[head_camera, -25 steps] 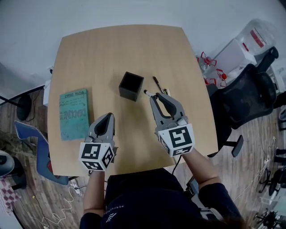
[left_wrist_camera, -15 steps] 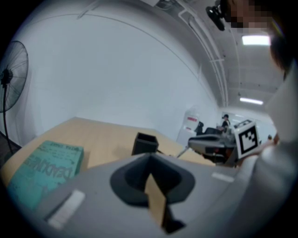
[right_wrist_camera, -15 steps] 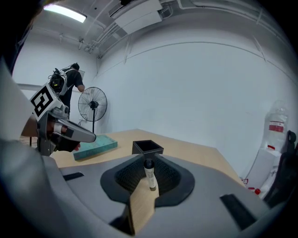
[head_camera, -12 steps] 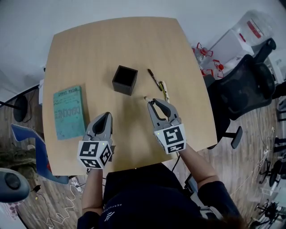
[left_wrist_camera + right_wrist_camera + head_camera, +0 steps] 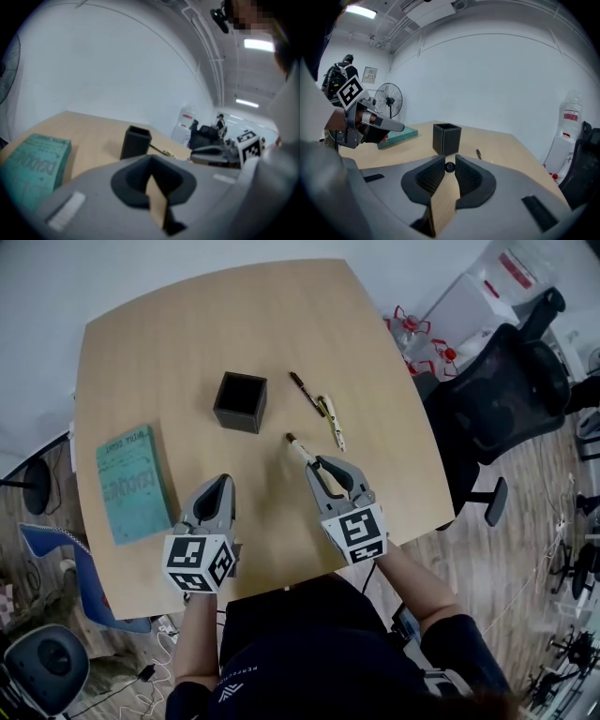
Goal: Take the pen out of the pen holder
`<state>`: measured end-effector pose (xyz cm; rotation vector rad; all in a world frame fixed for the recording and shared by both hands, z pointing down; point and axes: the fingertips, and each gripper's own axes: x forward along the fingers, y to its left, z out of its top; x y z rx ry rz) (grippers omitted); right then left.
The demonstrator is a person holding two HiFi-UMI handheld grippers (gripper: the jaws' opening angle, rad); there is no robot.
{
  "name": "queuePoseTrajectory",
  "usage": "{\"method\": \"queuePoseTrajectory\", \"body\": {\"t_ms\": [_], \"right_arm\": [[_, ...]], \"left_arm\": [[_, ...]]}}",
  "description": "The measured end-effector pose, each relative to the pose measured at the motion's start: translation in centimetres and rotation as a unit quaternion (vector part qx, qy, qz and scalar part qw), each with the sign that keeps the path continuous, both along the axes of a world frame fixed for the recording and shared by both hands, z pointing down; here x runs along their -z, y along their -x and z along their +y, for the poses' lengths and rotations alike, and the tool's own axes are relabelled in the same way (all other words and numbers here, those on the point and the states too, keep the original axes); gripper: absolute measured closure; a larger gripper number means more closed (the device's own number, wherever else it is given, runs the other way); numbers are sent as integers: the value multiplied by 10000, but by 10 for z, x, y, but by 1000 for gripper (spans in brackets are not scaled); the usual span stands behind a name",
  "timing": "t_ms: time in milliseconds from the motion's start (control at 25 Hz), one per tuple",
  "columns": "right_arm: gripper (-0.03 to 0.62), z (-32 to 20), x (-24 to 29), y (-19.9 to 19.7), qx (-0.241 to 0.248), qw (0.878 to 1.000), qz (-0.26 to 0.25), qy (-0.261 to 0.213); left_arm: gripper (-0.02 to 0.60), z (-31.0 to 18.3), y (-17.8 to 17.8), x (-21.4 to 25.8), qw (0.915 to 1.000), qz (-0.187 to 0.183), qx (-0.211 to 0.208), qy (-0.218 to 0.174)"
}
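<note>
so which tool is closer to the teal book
Left. The left tool sits just right of the teal book, beside its near end. The right tool, shut on a pen, is further right, beyond the left tool.

Head view: the left gripper (image 5: 218,486) lies at 7 o'clock in the frame, tips directed toward 12 o'clock. Its jaws are closed against each other with nothing between them. The right gripper (image 5: 323,465) lies at 5 o'clock, tips directed toward 11 o'clock and angled downward. Its jaws are clamped on a pen (image 5: 300,449), which projects beyond the tips toward 11 o'clock. The left forearm (image 5: 197,643) and the right forearm (image 5: 412,582) extend back toward 6 o'clock, each behind a marker cube (image 5: 199,563).
</note>
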<state>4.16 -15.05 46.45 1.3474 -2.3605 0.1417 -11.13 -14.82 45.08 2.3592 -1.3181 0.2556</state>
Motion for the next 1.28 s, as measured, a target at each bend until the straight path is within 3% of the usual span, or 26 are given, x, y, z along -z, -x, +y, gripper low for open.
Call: {"method": "queuePoseTrajectory", "body": {"t_ms": [640, 1280], "right_arm": [[533, 24, -70, -21, -275, 9935, 454, 1007], [505, 28, -82, -22, -292, 9885, 585, 1361]], "left_arm": [[577, 11, -26, -41, 9981, -123, -392, 459], [576, 11, -21, -50, 9974, -220, -433, 536]]}}
